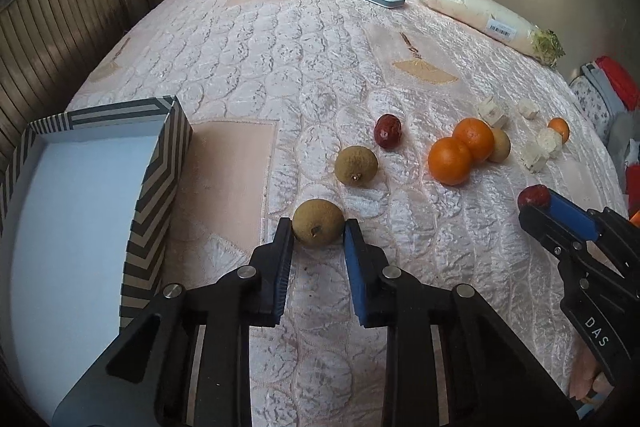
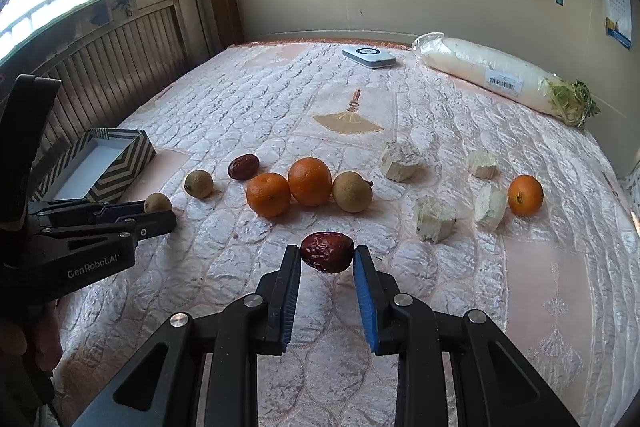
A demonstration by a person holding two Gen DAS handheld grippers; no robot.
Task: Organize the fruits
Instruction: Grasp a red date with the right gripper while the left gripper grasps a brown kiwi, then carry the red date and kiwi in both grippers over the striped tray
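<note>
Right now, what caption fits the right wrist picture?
Right gripper closes around a red date while oranges and longans wait on the bed.

Longans: three brown, round; one nearest, one just beyond it, one touching the oranges' right side.
Red dates: two wrinkled, dark red; one near, one farther left.
Oranges: two touching at centre; a smaller one far right.
Box: striped, open, left on the bed.
</note>
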